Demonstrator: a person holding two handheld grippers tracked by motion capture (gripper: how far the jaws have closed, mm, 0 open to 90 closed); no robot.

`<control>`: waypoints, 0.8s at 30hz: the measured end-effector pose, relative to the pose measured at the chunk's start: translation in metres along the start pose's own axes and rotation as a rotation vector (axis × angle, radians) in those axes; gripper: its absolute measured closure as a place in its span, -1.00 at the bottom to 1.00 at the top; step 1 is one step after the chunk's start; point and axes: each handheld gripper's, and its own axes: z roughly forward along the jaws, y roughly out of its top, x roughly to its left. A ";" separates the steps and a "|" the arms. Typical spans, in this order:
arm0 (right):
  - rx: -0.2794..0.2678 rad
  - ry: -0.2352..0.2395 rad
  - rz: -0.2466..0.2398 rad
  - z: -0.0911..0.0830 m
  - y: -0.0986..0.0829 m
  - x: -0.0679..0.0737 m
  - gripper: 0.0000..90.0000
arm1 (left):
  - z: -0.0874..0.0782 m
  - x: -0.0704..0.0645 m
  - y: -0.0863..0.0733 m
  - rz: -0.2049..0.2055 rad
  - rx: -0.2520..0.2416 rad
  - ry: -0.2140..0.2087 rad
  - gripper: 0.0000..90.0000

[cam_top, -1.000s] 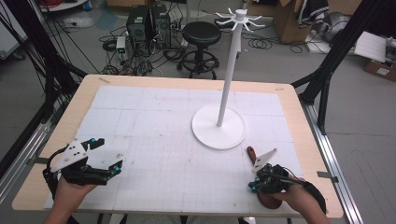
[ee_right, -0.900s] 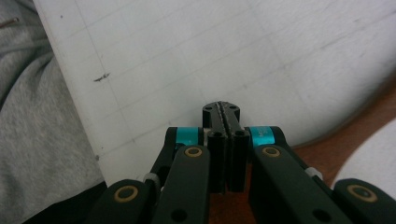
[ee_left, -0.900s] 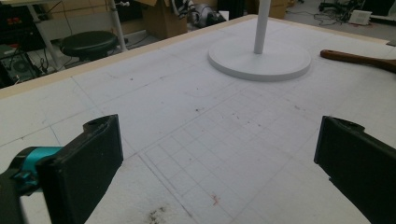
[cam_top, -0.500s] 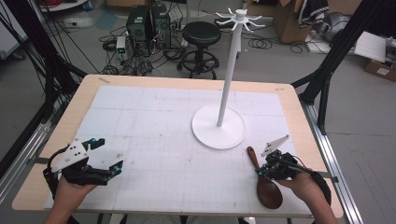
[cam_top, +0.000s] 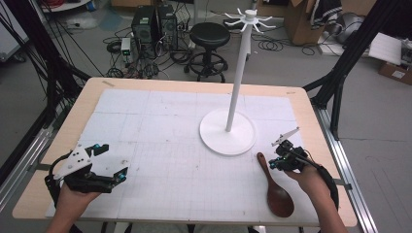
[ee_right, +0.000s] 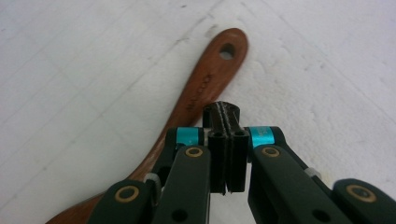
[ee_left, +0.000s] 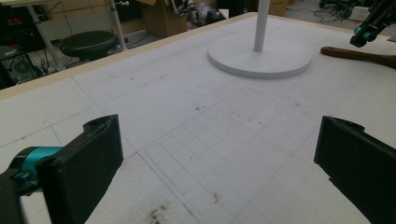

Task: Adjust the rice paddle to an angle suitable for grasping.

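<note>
While lying flat at lower right of the high view, just beside the right gripper (cam_top: pixel 281 161) with jaws pressed together on nothing: wooden spoon (cam_top: pixel 275 187), bowl toward the table's (cam_top: pixel 311 104) near edge. Likely light, stiff, smooth; best pinched mid-handle, below the hanging hole (ee_right: pixel 227 50). At lower left, left gripper (cam_top: pixel 108 162), jaws spread wide. Farther up, white stand (cam_top: pixel 227 132), close to the handle tip; open room across the middle.

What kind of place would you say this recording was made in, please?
Most likely a lab or workshop: the table stands in a black frame, cables and computer towers sit on the grey floor, and cardboard boxes are stacked behind a stool.
</note>
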 end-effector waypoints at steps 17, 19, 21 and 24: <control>0.052 -0.004 -0.030 0.015 0.014 0.009 1.00 | 0.000 0.002 0.000 -0.008 0.007 0.001 -0.96; 0.051 0.005 -0.043 0.016 0.016 0.013 1.00 | 0.000 0.002 0.000 -0.008 0.006 0.002 -0.96; 0.054 0.014 -0.063 0.017 0.018 0.018 1.00 | 0.000 0.001 0.000 -0.007 0.007 0.003 -0.96; 0.055 0.019 -0.076 0.017 0.020 0.022 1.00 | 0.000 0.001 0.000 -0.008 0.006 0.003 -0.96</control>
